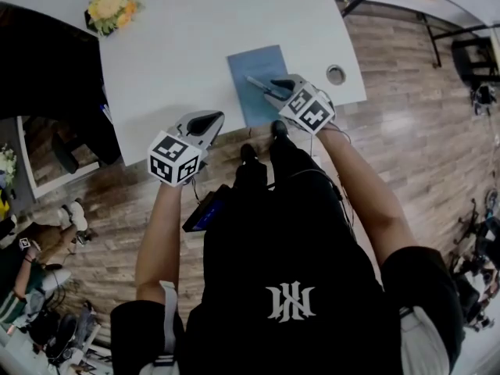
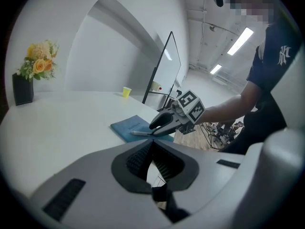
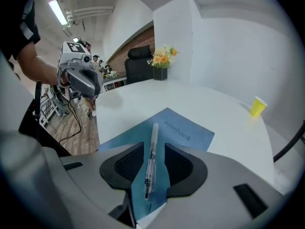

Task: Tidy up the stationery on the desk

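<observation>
Wood floor (image 1: pixel 406 131) w/ white desk (image 1: pixel 195 45)

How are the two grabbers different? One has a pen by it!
The left gripper has its jaws shut together with nothing between them; the right gripper has its jaws apart, and the pen lies between them, not squeezed. The left gripper hangs at the edge of the desk, while the right gripper is over the blue notebook. Both have the same grey shape.
</observation>
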A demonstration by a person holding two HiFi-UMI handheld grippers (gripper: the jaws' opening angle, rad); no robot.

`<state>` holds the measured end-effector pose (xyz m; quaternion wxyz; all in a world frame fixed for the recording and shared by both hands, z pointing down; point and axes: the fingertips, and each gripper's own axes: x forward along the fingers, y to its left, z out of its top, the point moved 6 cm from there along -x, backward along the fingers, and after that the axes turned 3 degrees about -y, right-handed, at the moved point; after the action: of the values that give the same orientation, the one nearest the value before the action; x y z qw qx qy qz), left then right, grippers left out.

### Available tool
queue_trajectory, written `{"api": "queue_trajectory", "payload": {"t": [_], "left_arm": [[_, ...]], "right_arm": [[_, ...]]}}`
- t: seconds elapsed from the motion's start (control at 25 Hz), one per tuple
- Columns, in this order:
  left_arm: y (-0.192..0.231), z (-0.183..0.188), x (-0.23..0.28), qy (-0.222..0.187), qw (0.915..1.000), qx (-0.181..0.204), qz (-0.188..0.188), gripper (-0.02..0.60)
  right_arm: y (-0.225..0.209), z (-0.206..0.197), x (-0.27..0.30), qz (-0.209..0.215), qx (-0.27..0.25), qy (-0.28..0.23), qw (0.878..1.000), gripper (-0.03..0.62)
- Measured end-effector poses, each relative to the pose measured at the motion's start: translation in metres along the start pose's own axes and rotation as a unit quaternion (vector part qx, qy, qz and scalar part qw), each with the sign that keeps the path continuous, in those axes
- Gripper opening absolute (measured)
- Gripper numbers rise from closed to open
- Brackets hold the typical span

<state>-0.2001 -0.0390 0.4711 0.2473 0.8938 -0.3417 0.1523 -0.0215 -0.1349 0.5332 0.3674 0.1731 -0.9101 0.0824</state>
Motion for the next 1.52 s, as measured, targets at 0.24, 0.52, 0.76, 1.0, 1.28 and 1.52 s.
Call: {"api": "queue_trajectory", "payload": {"t": [0.24, 0.52, 0.76, 1.0, 1.28, 1.52], "left_arm": [[-0.004, 0.032, -0.018, -0.044, 0.9987, 0.024, 0.004, 0.003], [-0.038, 0.074, -0.050, -0.115, 0.9917, 0.052, -0.023, 0.003], [-0.080, 0.088, -0.073, -0.156, 0.9846, 0.075, -0.026, 0.003], [-0.126, 0.079, -0.087, -0.172, 0.9829, 0.063, -0.022, 0.003], [-0.187, 0.049, -0.081, -0.166, 0.9850, 0.043, -0.021, 0.003], [-0.231, 0.015, -0.088, -0.166, 0.9859, 0.023, -0.003, 0.003]], "right_arm": [[0.002, 0.049, -0.052, -0.011, -0.004, -0.097, 0.995, 0.140], [0.046, 0.107, -0.132, 0.006, -0.078, -0.239, 0.968, 0.083], [0.086, 0.118, -0.178, 0.060, -0.077, -0.300, 0.949, 0.046], [0.119, 0.092, -0.211, 0.131, -0.050, -0.288, 0.947, 0.041], [0.141, 0.049, -0.261, 0.154, -0.015, -0.326, 0.933, 0.041], [0.160, 0.008, -0.266, 0.163, 0.007, -0.302, 0.939, 0.041]]}}
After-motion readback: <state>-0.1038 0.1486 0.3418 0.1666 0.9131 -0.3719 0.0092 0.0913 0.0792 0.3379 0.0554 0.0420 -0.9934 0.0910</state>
